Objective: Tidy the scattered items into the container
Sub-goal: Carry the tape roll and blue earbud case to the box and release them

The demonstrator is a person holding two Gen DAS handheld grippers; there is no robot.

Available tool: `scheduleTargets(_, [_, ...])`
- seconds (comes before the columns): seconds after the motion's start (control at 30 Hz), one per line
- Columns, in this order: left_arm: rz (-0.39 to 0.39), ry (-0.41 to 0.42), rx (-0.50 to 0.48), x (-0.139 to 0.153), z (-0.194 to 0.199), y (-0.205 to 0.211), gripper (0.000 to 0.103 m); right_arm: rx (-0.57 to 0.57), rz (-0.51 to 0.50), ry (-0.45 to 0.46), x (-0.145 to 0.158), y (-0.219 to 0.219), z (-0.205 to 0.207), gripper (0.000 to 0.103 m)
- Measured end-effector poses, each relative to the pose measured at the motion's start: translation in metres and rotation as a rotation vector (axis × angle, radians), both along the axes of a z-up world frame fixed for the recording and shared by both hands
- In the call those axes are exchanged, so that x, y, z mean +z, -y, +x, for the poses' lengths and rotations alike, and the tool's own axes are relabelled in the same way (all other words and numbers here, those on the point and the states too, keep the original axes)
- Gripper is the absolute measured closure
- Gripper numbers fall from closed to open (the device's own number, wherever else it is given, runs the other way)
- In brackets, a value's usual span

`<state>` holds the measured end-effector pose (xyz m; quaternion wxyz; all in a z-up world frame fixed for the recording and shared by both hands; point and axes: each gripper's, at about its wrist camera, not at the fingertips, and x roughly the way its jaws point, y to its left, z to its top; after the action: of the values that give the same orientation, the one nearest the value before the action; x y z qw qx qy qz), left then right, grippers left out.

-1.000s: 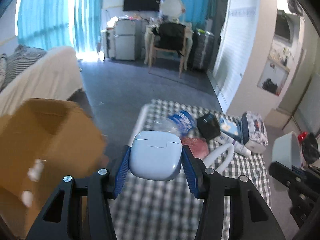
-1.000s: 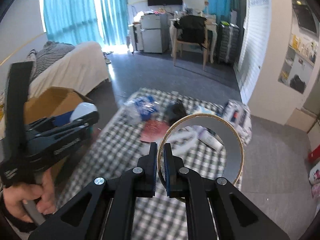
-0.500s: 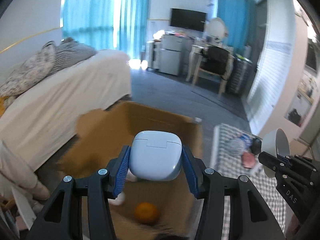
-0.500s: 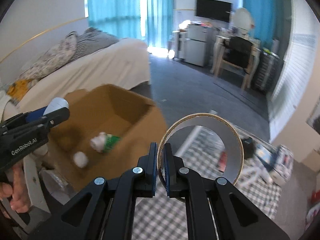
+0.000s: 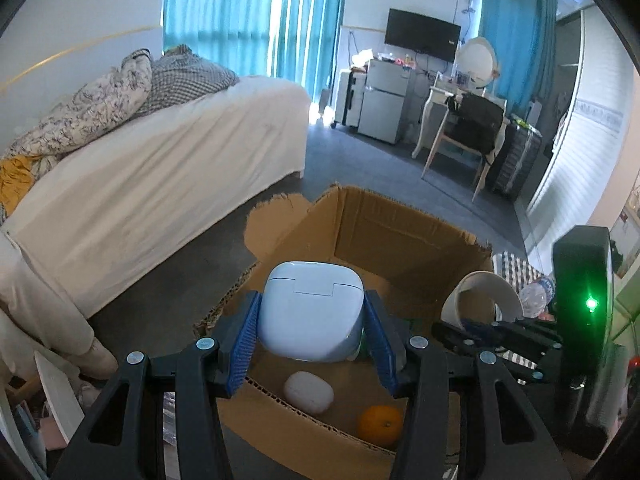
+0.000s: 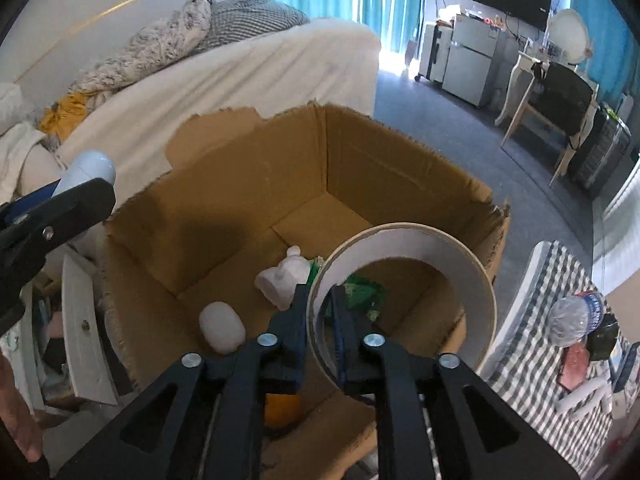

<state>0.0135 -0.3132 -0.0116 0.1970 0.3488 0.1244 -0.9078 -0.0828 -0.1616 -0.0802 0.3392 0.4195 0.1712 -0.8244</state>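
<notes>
Left claw [image 5: 312, 332]: blue ribbed pads clamp both flanks of a pale blue case [image 5: 311, 309], smooth plastic, rounded-square, lid seam with a notch showing on top. The case hangs over the near half of the cardboard box [image 5: 400, 228].

Right claw [image 6: 320, 312]: its jaws have just been opening and now stand narrowly apart, with the wall of a tape roll [image 6: 404, 276] between them. The roll is a wide ring, white outside with a tan cardboard edge, standing on edge over the box's right half. A gap shows at the right pad; whether the left pad touches the ring cannot be told.

Box: brown corrugated board, open top, flaps torn and ragged at the rims, fluted edge visible on the near wall. Inside, from the right wrist view: a smooth white oval thing [image 6: 222, 326] at 8 o'clock on the box floor; a white lumpy figure [image 6: 286, 278] near centre; crumpled green packaging [image 6: 362, 294] just beside it at 3 o'clock, seen partly through the ring. An orange [image 5: 380, 424], dimpled skin, lies at 5 o'clock by the near wall in the left wrist view.

At 3 o'clock of the box, a black-and-white checked cloth [image 6: 536, 344] carries a clear crinkled bottle [image 6: 574, 318] with a blue label.

At 10 o'clock, a bed [image 5: 160, 168] under a white sheet.
</notes>
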Motion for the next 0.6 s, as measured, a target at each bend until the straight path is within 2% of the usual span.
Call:
scheduleTargets(0.07, [-0.001,0.009,-0.013,-0.006,-0.005,-0.002,0.052,0.002,-0.005,-0.005,0.001,0.002,0.001,0.08])
scheduleTargets(0.13, [0.004,0.015,-0.022,-0.01,-0.01,-0.003,0.052,-0.003,-0.015,-0.007,0.003,0.001,-0.001,0.072])
scheduleTargets(0.33, [0.01,0.024,-0.029,-0.018,-0.015,-0.007,0.052,0.0,-0.033,-0.006,0.004,0.003,-0.006,0.069])
scheduleTargets(0.43, [0.005,0.021,-0.024,-0.016,-0.015,-0.005,0.052,0.023,-0.044,-0.012,0.008,0.008,-0.004,0.045])
scheduleTargets(0.6, [0.002,0.011,-0.011,-0.01,-0.01,-0.001,0.052,0.039,-0.065,-0.026,0.017,0.019,-0.003,0.045])
